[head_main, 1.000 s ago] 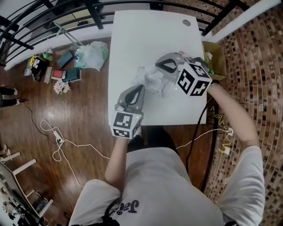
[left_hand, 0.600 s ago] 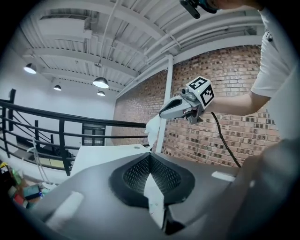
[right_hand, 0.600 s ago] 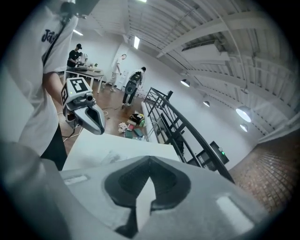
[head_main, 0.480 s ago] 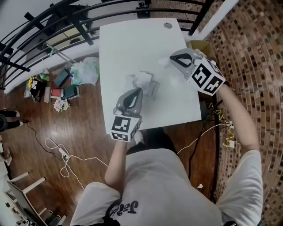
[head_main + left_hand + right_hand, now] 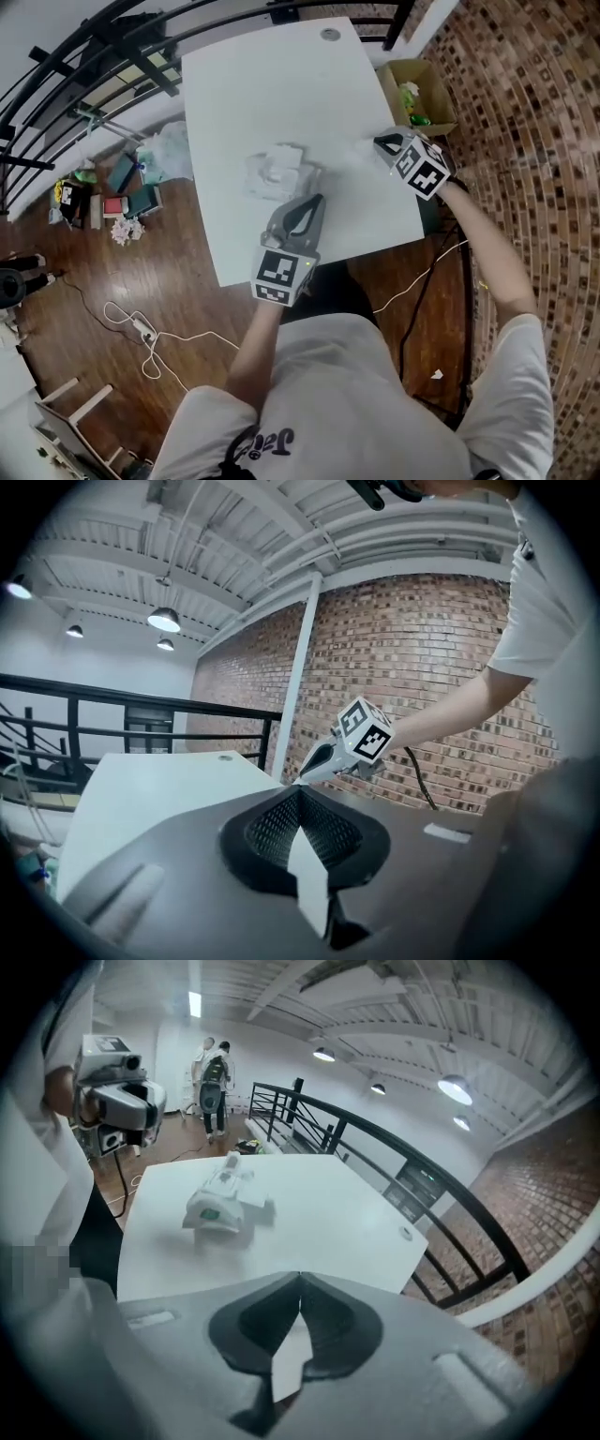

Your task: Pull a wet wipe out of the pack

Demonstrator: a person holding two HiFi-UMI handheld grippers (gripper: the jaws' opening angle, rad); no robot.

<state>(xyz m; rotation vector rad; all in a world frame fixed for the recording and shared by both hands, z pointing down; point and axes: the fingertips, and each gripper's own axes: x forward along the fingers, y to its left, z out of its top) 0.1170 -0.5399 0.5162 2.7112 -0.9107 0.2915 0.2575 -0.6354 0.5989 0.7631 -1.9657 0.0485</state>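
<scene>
The wet wipe pack (image 5: 277, 170) lies rumpled on the white table (image 5: 253, 84), left of middle; the right gripper view shows the pack (image 5: 219, 1206) with a wipe poking out of its top. My right gripper (image 5: 382, 143) is near the table's right edge, well away from the pack, shut on a thin white wet wipe (image 5: 362, 154) that trails from its tip. My left gripper (image 5: 316, 201) hovers just right of and nearer than the pack, shut and holding nothing. From the left gripper view the right gripper (image 5: 309, 771) shows ahead.
A cardboard box (image 5: 418, 94) with green items stands off the table's right side. A round grommet (image 5: 330, 35) sits at the far edge. Black railing (image 5: 112, 47), bags and clutter (image 5: 141, 169) and a white cable (image 5: 141, 328) are on the floor at left. Two people (image 5: 214, 1082) stand far off.
My right gripper has pulled away from the pack to the right and down, taking a wipe with it. My left gripper has drawn back off the pack toward the near edge.
</scene>
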